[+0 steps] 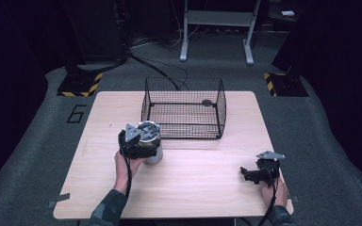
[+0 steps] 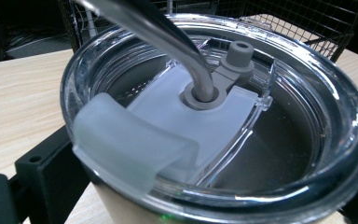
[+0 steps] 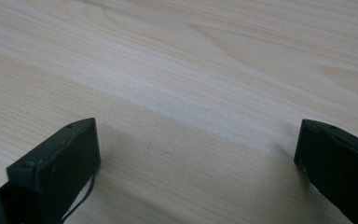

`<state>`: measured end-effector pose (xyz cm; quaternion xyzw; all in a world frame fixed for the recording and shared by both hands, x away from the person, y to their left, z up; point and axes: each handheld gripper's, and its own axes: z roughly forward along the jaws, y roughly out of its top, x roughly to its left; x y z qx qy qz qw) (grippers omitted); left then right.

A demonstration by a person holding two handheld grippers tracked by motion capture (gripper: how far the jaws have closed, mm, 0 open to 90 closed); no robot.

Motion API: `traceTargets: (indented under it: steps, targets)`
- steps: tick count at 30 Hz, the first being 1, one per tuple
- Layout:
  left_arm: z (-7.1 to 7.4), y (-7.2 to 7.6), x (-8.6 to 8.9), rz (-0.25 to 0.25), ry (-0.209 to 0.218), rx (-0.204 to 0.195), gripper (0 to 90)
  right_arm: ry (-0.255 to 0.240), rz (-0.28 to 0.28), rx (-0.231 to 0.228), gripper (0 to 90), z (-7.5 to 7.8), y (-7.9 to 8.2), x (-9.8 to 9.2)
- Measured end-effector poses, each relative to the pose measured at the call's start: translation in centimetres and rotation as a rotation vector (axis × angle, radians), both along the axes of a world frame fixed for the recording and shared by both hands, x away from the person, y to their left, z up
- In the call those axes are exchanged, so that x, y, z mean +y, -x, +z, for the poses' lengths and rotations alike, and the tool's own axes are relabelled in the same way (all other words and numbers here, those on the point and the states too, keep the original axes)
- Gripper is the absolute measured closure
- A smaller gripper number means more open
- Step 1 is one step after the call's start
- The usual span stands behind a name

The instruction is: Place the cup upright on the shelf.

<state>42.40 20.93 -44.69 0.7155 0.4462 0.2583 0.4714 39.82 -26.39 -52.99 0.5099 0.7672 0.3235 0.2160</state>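
A steel tumbler [image 1: 152, 141] with a clear lid [image 2: 242, 140] and a bent metal straw [image 2: 168, 42] is at the table's left middle, just in front of the wire basket. My left gripper [image 1: 140, 147] is shut on its body below the rim. One black finger [image 2: 42, 179] presses against its side. I cannot tell whether the tumbler rests on the table or is just off it. My right gripper [image 1: 250, 175] lies low near the table's front right edge. It is open [image 3: 196, 154], with bare wood between its fingers [image 3: 60, 158].
A black wire basket [image 1: 184, 109] stands open-topped at the back middle of the wooden table [image 1: 193, 188], with a small dark object inside near its far right. Beyond the table are dark floor, cables and a stand's legs.
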Motion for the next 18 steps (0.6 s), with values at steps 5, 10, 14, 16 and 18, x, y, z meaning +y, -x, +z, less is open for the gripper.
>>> traceTargets:
  steps: [5,10,14,16,18]
  targets:
    - [-0.12,0.13,-0.05,0.002,0.002,-0.007,2.9,0.000,0.000,0.000,0.0,0.00,0.00,0.00]
    - [-0.12,0.15,0.07,-0.008,-0.008,-0.011,3.3,0.000,0.000,0.000,0.0,0.00,0.00,0.00]
    - [-0.01,0.31,0.08,-0.022,-0.023,-0.021,3.9,0.001,0.001,-0.001,0.0,0.00,0.00,-0.01]
    - [-0.01,0.29,0.23,-0.028,-0.023,-0.026,3.9,0.000,0.000,0.000,0.0,0.00,0.00,-0.01]
    - [0.02,0.38,0.35,-0.026,-0.017,-0.021,3.9,0.001,0.000,-0.001,0.0,0.00,0.00,0.00]
